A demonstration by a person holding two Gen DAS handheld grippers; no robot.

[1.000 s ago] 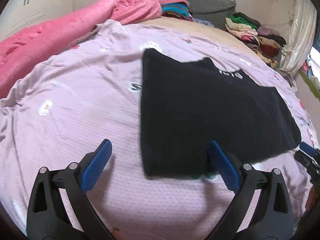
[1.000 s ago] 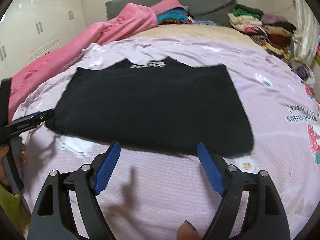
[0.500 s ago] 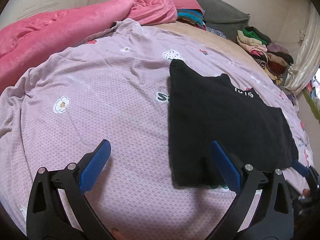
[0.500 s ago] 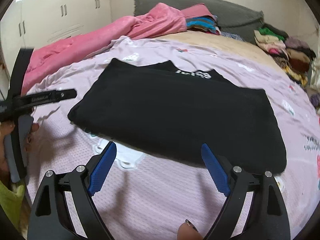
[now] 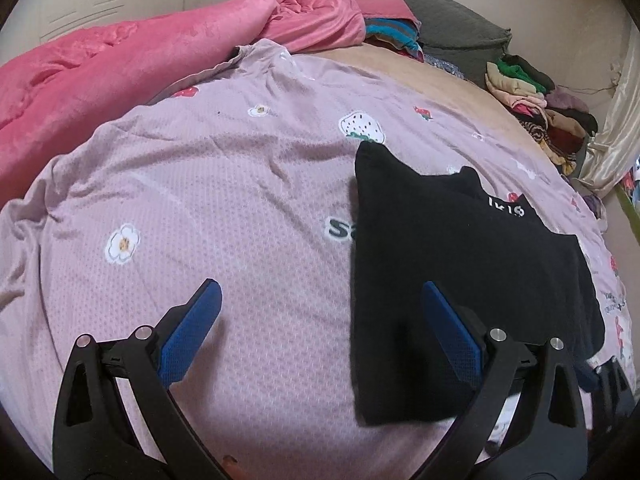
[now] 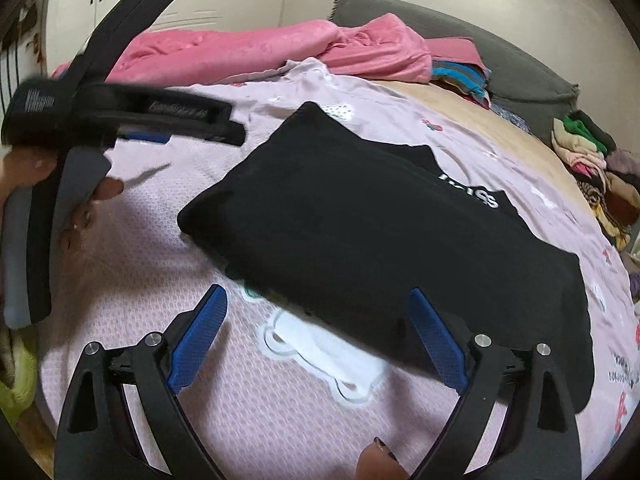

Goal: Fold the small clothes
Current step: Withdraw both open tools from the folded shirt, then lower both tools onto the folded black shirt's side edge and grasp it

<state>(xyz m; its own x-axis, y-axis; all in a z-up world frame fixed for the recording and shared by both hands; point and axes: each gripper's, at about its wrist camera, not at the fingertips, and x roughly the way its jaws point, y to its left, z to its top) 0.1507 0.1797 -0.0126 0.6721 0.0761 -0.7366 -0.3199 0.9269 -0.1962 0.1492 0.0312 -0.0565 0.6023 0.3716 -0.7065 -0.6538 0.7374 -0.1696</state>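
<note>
Black top laid folded flat on bed sheet. Left gripper and right gripper held wide, nothing gripped.

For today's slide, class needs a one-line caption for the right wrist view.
Open right gripper hovers before a folded black garment on a lilac bedsheet, left gripper at upper left.

A pink blanket lies bunched along the lilac bedsheet; clothes pile sits near a grey headboard.

Black tongs, blue textured pads, silver screws.
</note>
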